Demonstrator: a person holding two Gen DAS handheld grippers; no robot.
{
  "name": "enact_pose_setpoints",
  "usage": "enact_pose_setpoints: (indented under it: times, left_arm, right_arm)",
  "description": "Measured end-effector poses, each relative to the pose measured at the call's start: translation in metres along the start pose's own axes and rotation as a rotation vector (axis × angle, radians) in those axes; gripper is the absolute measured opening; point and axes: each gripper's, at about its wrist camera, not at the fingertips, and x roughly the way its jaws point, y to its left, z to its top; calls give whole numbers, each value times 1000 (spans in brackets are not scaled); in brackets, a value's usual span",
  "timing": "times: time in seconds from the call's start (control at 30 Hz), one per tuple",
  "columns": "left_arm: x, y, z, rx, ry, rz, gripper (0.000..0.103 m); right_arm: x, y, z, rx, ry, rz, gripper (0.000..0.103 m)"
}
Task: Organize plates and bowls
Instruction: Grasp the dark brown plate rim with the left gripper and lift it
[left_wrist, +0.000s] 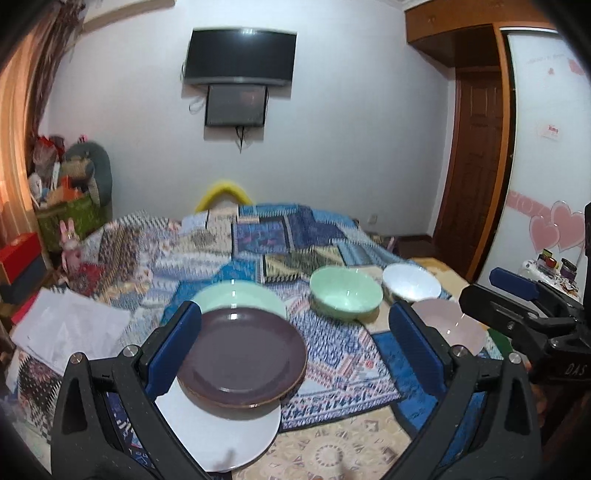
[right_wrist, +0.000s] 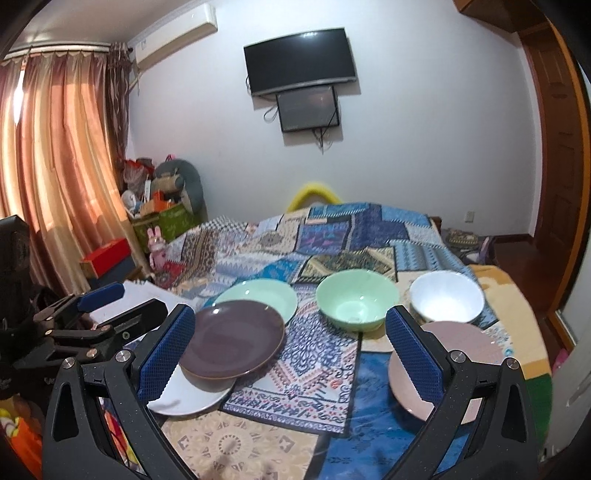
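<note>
Layout, right wrist view, clock from frame centre: three plates overlap at 8 o'clock. Top plate (right_wrist: 232, 338) lies on the near plate (right_wrist: 192, 397) and partly over the far plate (right_wrist: 258, 297) behind it. One bowl (right_wrist: 356, 304) sits at centre, second bowl (right_wrist: 447, 301) at its 3 o'clock, apart. Lone plate (right_wrist: 458, 365) at 4 o'clock, just before the second bowl. All lie on the bed (right_wrist: 332, 236).
</note>
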Motion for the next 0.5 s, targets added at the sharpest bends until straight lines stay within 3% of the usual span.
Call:
enact_pose_setpoints:
  times: [0.1,0.2,0.33,0.5]
  left_arm:
    - [16,23,-7,-63,53,-4,103]
    - [29,45,-14,-109,88,39,103]
    - [47,72,-19,-121,132,103,103]
    - [69,106,-23,-126,174,121,103]
  right_arm:
    - [14,3,-3,-8,35,5,103]
    - [30,8,-4,-15,67,8,103]
    - [51,14,-5,-23,99,-2,103]
    - [76,15,-5,-26,140,-7,102]
